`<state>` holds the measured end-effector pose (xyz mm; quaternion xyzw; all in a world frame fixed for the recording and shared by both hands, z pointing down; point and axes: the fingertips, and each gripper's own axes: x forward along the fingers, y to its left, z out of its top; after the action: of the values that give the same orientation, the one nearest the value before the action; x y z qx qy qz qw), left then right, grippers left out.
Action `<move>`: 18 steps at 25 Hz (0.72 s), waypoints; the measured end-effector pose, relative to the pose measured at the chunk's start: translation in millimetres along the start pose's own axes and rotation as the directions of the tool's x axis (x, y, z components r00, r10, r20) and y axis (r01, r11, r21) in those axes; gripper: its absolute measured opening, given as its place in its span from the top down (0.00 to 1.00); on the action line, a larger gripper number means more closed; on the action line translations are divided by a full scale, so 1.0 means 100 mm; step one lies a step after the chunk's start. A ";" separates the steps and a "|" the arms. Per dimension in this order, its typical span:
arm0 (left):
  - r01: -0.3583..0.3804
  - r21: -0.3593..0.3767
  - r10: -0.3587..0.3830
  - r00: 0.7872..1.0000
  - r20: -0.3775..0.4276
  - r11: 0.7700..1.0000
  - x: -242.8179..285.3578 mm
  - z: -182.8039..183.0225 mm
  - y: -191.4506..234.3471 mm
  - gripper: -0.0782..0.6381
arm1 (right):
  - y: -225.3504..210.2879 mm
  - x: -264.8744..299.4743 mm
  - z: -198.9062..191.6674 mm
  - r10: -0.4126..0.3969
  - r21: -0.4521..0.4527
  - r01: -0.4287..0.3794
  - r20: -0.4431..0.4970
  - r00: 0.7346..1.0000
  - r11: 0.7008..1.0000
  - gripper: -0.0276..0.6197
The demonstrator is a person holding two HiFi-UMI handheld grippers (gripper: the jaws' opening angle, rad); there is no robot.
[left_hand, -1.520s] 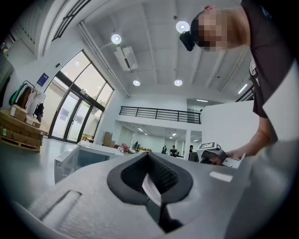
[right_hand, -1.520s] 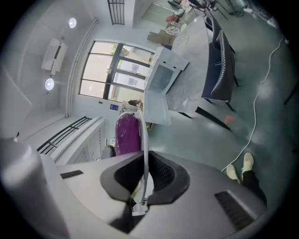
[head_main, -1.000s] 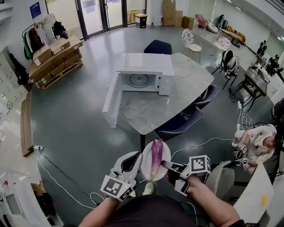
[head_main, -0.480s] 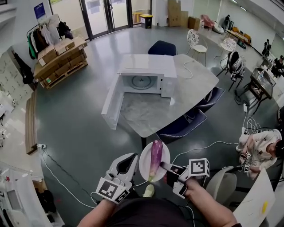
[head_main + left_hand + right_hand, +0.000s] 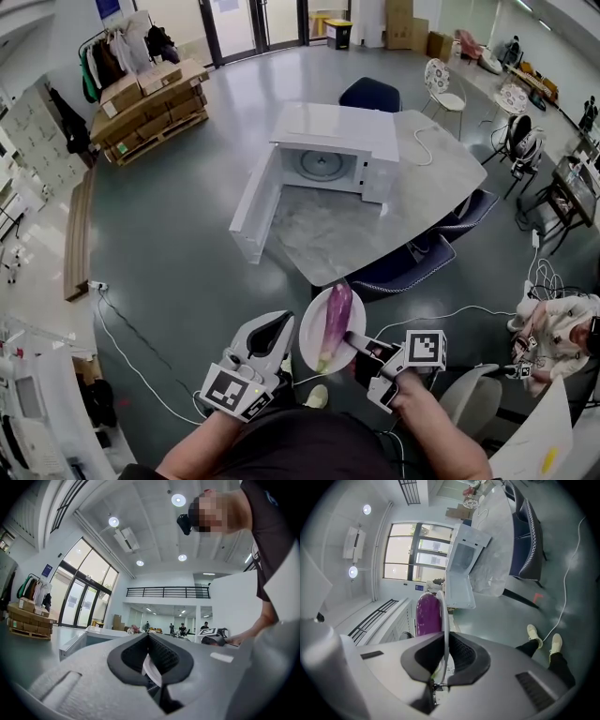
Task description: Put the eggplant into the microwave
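Note:
A purple eggplant (image 5: 336,319) lies on a white plate (image 5: 314,349) that I carry between both grippers over the floor, short of the table. My left gripper (image 5: 284,330) is at the plate's left rim; in the left gripper view (image 5: 150,665) a white sliver of rim sits pinched between its pads. My right gripper (image 5: 359,344) is shut on the right rim, and in the right gripper view (image 5: 443,656) the plate (image 5: 446,616) stands edge-on with the eggplant (image 5: 427,613) beyond it. The white microwave (image 5: 330,150) stands on the grey table (image 5: 323,239), its door (image 5: 253,211) swung wide open to the left and its turntable showing.
Dark blue chairs (image 5: 394,267) are tucked under the table's near right edge, and another (image 5: 368,94) stands behind it. A white cable (image 5: 427,150) lies on the table. Cords run over the floor. A person (image 5: 553,323) sits at the right. Cartons on a pallet (image 5: 145,98) are far left.
Both grippers have carried the plate with the eggplant a little closer to the table. The microwave appears nearer and further right. Both grips are unchanged.

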<state>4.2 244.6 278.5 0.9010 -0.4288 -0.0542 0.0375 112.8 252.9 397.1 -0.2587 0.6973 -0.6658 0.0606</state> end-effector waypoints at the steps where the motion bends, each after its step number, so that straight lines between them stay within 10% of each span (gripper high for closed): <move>1: -0.001 -0.003 0.001 1.000 0.002 1.000 0.03 0.00 0.05 0.88 | 0.00 0.04 0.03 -0.004 0.003 0.004 -0.001 1.000 1.000 0.91; 18: 0.126 -0.032 -0.125 0.992 0.013 0.992 1.11 0.03 1.40 0.88 | 0.14 1.13 1.26 -0.094 0.033 0.091 0.079 0.992 0.995 0.91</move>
<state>-33.9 70.1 284.4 0.9252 -0.3705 -0.0683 0.0466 65.4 89.5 399.3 -0.3165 0.6718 -0.6669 0.0614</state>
